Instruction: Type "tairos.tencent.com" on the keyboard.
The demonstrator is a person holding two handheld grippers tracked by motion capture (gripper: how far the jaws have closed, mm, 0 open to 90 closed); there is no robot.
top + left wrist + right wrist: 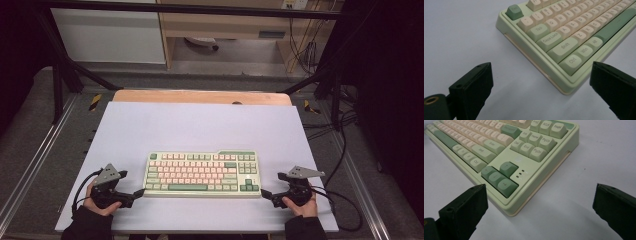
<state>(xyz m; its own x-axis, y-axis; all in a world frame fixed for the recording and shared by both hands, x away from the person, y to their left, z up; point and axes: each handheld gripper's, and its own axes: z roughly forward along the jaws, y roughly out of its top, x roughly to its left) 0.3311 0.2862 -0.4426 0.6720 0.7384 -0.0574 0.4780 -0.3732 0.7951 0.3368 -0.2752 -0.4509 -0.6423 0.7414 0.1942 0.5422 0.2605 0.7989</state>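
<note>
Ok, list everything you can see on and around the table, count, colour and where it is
Keyboard: one, pale green with cream and green keys, near middle of the board.
White board: one, covering the table.
Wooden table edge: one, light brown, at the board's far side.
Black frame bars: several, around the table.
Left gripper: one, black, jaws open at the keyboard's left end.
Right gripper: one, black, jaws open at its right end.
Hands: two, holding the grippers.

Keyboard [564, 37]: smooth plastic case with a slight sheen, matt keycaps. Desk [200, 130]: smooth matt pale top, bare wood at the far edge. Jaws: matt black.
</note>
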